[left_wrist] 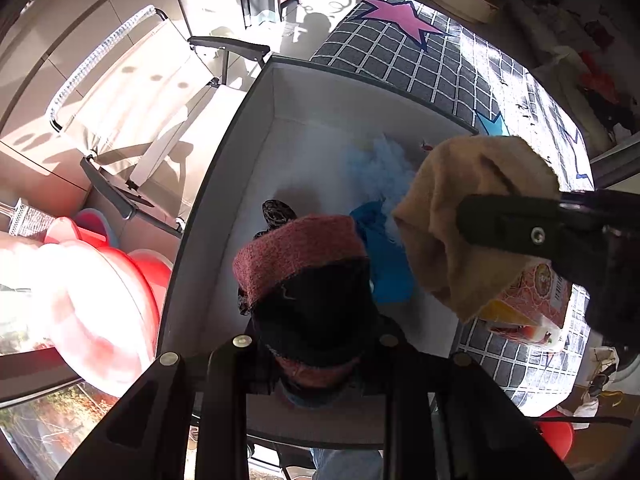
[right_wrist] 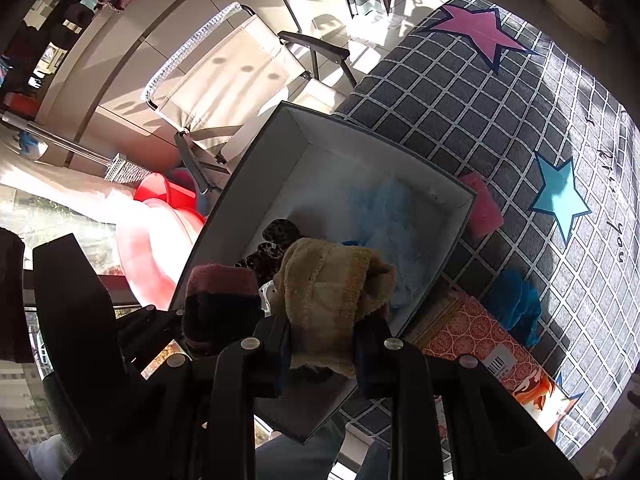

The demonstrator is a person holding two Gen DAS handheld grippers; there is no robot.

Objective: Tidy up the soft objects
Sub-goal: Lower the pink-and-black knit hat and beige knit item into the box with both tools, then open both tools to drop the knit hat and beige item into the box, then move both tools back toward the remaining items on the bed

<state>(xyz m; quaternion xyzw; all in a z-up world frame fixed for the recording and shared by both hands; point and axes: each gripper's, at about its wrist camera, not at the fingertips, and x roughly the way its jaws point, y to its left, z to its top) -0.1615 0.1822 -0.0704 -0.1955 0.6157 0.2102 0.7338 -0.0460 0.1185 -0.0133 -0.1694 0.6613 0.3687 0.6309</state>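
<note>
My left gripper [left_wrist: 316, 336] is shut on a dark sock with a red-pink knitted cuff [left_wrist: 296, 256] and holds it above the near end of a grey open box [left_wrist: 216, 184]. My right gripper [right_wrist: 320, 344] is shut on a tan fuzzy cloth [right_wrist: 332, 296] and holds it above the same box [right_wrist: 460, 220]; the cloth also shows in the left wrist view [left_wrist: 460, 216]. Inside the box lie a pale blue fluffy item [left_wrist: 380, 164], a bright blue cloth [left_wrist: 384, 256] and a dark patterned piece [right_wrist: 276, 236]. The sock also shows in the right wrist view [right_wrist: 220, 296].
The box sits on a grey checked cover with stars [right_wrist: 520, 120]. On the cover lie a pink cloth [right_wrist: 482, 206], a blue fluffy item [right_wrist: 516, 304] and an orange patterned carton [right_wrist: 480, 340]. A beige folding chair [left_wrist: 152, 120] and red plastic tubs [left_wrist: 120, 280] stand to the left.
</note>
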